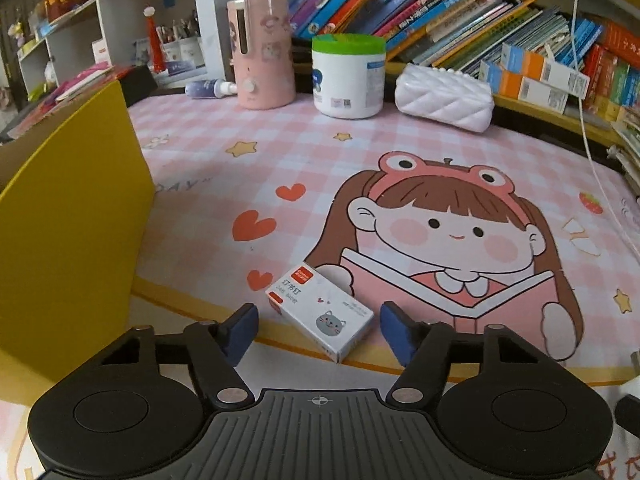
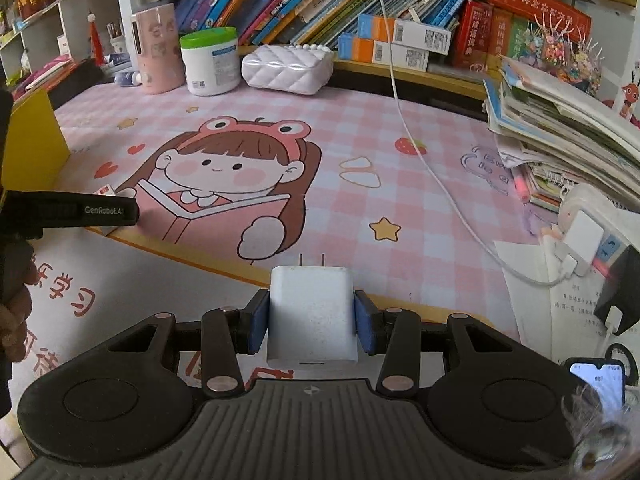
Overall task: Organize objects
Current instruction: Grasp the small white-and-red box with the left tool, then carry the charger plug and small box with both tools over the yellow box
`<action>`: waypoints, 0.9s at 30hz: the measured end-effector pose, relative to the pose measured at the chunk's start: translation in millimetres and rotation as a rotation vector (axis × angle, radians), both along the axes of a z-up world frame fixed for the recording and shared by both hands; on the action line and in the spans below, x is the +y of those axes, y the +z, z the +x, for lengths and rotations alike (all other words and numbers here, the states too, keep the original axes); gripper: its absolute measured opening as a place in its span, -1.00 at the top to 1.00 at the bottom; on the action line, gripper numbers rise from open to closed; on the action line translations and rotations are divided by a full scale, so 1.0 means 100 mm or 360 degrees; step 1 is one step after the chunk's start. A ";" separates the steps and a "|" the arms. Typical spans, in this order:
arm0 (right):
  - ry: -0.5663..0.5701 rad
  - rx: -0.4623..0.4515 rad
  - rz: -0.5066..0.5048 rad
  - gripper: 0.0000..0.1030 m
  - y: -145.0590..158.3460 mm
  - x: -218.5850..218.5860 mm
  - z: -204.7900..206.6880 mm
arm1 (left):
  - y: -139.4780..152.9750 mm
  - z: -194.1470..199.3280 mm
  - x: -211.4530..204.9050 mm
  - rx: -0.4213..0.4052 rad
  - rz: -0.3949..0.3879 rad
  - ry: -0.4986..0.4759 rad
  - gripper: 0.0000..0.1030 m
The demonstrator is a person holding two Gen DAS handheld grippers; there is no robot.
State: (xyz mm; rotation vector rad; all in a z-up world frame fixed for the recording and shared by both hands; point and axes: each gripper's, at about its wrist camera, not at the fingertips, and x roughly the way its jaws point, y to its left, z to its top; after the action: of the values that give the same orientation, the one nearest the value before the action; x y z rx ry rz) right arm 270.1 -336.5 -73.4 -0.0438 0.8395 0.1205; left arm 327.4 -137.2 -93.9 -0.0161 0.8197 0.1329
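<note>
- Two things in play: a staple box (image 1: 320, 320) at the mat's (image 1: 360, 152) near edge, and a charger (image 2: 311, 316) in my right gripper (image 2: 311, 322).
- My right pads clamp the charger's flat sides, prongs pointing away; hard, smooth plastic, so I judge it could slip.
- My left gripper (image 1: 318, 332) straddles the box, jaws half apart, pads not touching.
- Light, stiff card that I reckon dents easily; I'd pinch its long sides gently.

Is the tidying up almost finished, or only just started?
Only just started, it seems. Nothing looks put away yet. The right gripper is shut on the white charger. The left gripper's open jaws sit either side of the staple box, not yet gripping. The yellow bin may be their destination.
</note>
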 end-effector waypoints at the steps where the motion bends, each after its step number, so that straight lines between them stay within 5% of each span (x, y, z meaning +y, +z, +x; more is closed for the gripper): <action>1: -0.0003 0.0006 -0.0001 0.20 -0.01 0.00 0.00 | -0.01 0.01 0.01 -0.0009 -0.0001 -0.0006 -0.29; 12: -0.0022 0.0004 -0.0030 0.20 0.01 0.02 -0.05 | 0.02 -0.04 0.03 -0.0015 -0.0002 -0.0062 -0.11; 27: 0.0096 -0.0032 -0.0009 0.20 0.12 0.38 -0.25 | 0.37 -0.84 0.22 -0.0076 -0.0182 -0.0040 -0.11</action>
State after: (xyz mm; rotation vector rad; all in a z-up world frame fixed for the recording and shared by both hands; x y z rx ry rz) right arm 245.5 -298.5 -61.8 -0.0755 0.8188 0.1738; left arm 243.4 -114.8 -57.4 -0.1164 0.7786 0.0613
